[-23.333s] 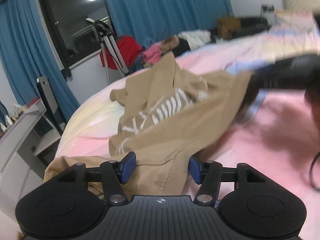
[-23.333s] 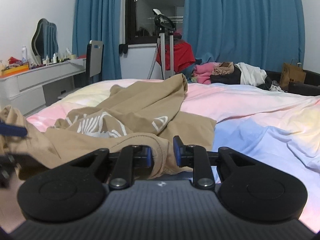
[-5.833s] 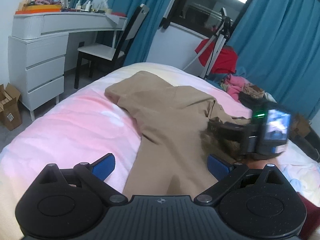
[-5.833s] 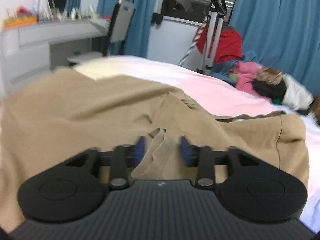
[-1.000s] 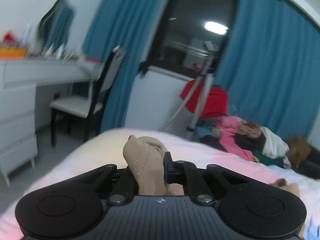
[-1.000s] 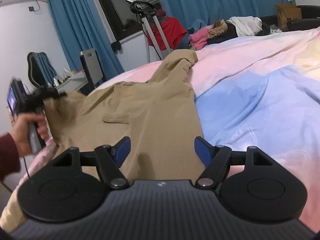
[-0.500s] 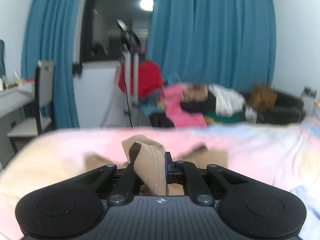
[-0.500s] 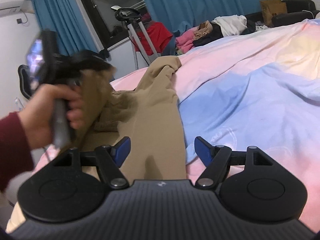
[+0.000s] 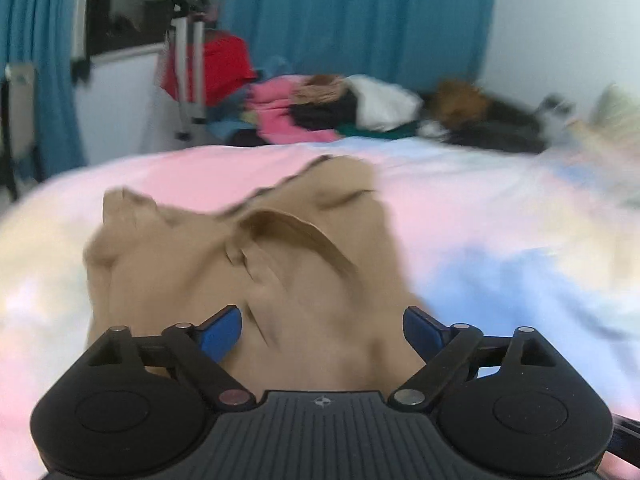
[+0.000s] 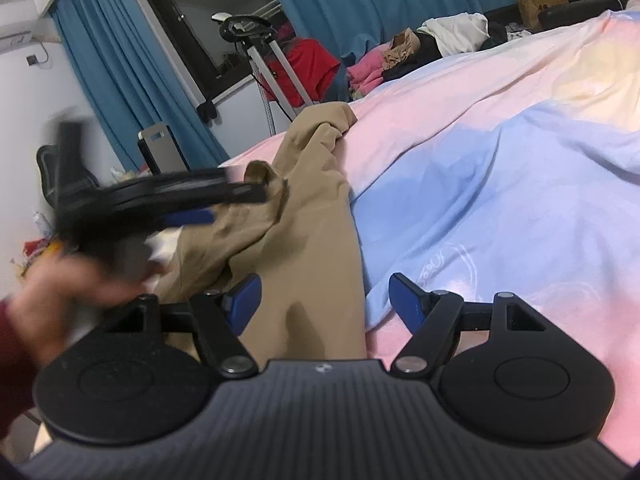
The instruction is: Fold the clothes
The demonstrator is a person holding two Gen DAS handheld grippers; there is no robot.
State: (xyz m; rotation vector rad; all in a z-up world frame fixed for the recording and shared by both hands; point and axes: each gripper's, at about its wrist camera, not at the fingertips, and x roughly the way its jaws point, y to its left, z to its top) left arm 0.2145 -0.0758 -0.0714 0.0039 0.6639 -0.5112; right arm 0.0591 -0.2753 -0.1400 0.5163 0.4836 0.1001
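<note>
Through the left wrist view, the left gripper (image 9: 322,328) has its jaws springing apart, nothing pinched; the tan garment (image 9: 248,264) lies loose between and beyond them at mid-frame, a rumpled flap heaped on the pink and blue bedsheet (image 9: 500,240). The laundry pile (image 9: 320,108) sits blurred at upper centre.

From the right wrist view, the right gripper (image 10: 322,296) stands wide and holds nothing, with the garment's near edge running under its left finger. At left of frame the person's hand (image 10: 60,292) carries the other tool over the folded-in cloth.

It looks like a side fold just being dropped. Next, I'd guess, someone must smooth that bunched flap, then pinch an edge for another fold.
</note>
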